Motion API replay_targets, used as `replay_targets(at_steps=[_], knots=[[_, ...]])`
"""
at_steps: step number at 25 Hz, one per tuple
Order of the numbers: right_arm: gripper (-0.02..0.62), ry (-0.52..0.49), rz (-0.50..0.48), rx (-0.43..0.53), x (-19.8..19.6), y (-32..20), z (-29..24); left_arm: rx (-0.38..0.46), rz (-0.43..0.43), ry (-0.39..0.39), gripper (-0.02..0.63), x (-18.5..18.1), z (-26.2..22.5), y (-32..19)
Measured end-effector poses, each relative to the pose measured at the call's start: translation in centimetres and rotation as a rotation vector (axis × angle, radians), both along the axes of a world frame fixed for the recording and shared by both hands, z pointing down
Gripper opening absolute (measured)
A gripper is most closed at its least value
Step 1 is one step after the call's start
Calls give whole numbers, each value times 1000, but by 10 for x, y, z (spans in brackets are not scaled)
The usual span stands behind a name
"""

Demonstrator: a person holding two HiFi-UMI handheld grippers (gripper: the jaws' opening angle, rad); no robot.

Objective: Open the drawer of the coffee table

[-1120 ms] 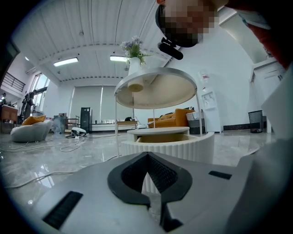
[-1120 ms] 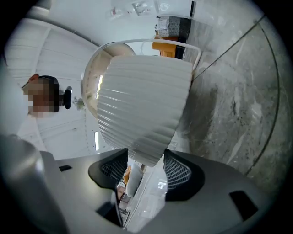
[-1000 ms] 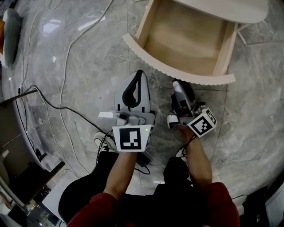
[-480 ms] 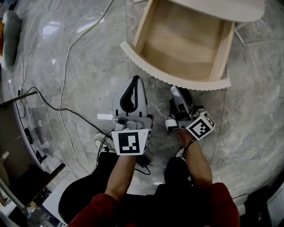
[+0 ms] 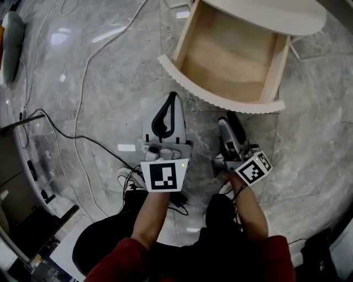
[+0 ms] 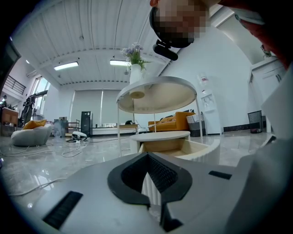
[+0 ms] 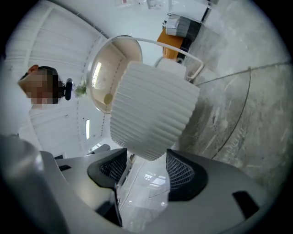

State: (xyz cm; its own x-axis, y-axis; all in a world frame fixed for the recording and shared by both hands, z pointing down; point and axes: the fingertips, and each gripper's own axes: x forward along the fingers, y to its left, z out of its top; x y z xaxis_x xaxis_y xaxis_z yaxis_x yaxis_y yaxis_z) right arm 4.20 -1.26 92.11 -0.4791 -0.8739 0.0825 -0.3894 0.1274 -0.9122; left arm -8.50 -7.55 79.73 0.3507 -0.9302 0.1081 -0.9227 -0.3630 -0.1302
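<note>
Drawer (image 5: 231, 60): upper right of the head view, pulled well out from under the table (image 5: 276, 14) — judged already open.
Front (image 5: 220, 98): curved, ribbed, cream; it runs across the frame just above your tools.
Right gripper (image 5: 234, 118): the nearer one; jaws apart, holding nothing, front just beyond them.
Left gripper (image 5: 171, 99): jaws together, empty.
Materials: drawer inside is pale bare wood — floor (image 5: 99, 82) polished grey marble.

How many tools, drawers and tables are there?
Tools: 2, the left tool and the right tool
Drawers: 1, the drawer, pulled open
Tables: 1, the coffee table
Total: 4
</note>
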Motion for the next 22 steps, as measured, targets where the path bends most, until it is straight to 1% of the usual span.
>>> replay_targets(at_steps=[4,8,10,12,15,20,22], knots=[[264,163,-6,48,16,11,-50,18,1,16,8,-1,-37,-14],[264,370,-23,111,30,14,-126,-3,35,0,8,5,-85,-19],[264,442,-32,129,33,12,-168,0,53,-8,8,6,-120,-22],[264,469,-28,132,35,8,-211,17,68,-14,8,7,-160,-27],[264,482,-14,133,35,2,-277,34,78,-7,8,8,-224,-32],[264,507,-1,155,32,-5,-391,31,97,-7,8,10,-340,-26],[264,508,7,158,31,-4,-442,11,113,1,8,9,-387,-19]])
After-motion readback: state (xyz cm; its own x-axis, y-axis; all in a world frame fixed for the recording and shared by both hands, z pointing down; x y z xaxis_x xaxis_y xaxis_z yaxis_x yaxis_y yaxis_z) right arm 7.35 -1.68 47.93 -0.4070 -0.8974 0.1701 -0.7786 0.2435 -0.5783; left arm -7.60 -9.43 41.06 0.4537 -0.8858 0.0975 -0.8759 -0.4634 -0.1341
